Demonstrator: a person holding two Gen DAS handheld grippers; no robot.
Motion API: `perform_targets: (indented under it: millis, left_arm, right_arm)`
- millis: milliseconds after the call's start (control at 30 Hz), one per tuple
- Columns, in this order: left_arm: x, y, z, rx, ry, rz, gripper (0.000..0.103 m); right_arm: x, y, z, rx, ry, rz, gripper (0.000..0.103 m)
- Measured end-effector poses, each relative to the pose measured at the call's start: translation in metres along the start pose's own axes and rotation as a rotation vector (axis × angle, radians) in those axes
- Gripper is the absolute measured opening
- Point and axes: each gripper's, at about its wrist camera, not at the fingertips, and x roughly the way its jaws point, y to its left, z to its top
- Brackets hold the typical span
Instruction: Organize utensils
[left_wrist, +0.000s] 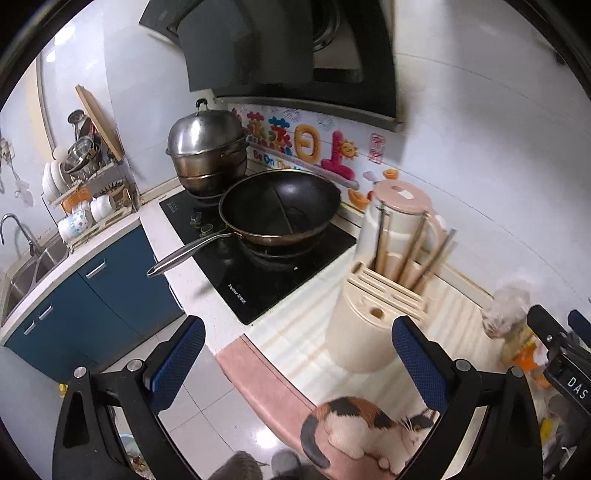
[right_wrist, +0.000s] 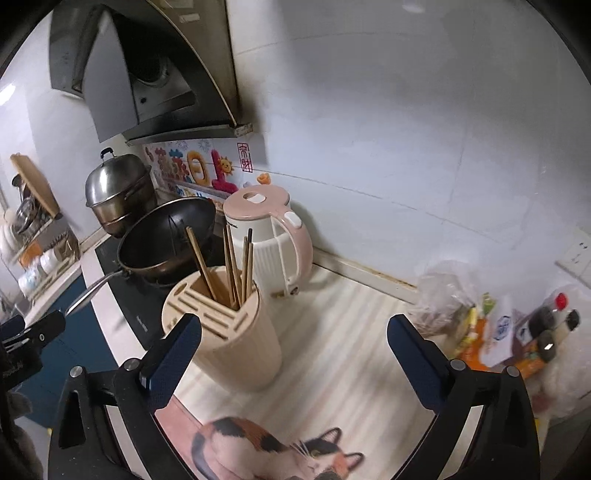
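White tiled walls (right_wrist: 388, 110) all round, glossy under soft daylight. Dark range hood (left_wrist: 280, 48) mounted above a black hob (left_wrist: 258, 273) — colourful stickers (left_wrist: 306, 144) along the backsplash below it. Blue cabinet doors (left_wrist: 92, 295) under a white tabletop (left_wrist: 155, 229), steel sink (left_wrist: 26, 273) and dish rack (left_wrist: 88, 184) at far left. Pale glossy floor tiles (left_wrist: 207, 406) — wall socket (right_wrist: 580, 254) at right.
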Motion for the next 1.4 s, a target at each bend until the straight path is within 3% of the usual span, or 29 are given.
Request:
perform_targets:
  millis: [300, 733, 1033, 1400]
  left_arm:
    - [-0.077, -0.008, -0.033, 0.061, -0.098, -0.018, 0.103]
    - [-0.145, 0.016, -0.077, 0.074, -0.125, -0.047, 0.103]
    - [-0.161, 0.02, -0.08, 0.062, -0.139, -0.052, 0.103]
    - [-0.141, 0.013, -0.07, 0.038, -0.075, -0.03, 0.103]
  right_arm:
    - [-0.099, -0.005, -0.029, 0.004, -0.091, -0.039, 0.102]
    - [-0.212, 0.008, -0.081, 0.026, -0.158, -0.086, 0.103]
    - [-0.237, 0.011, -0.086, 0.028, -0.171, -0.083, 0.103]
    - [-0.211, 0.011, -0.062, -0.014, -0.12, -0.084, 0.103]
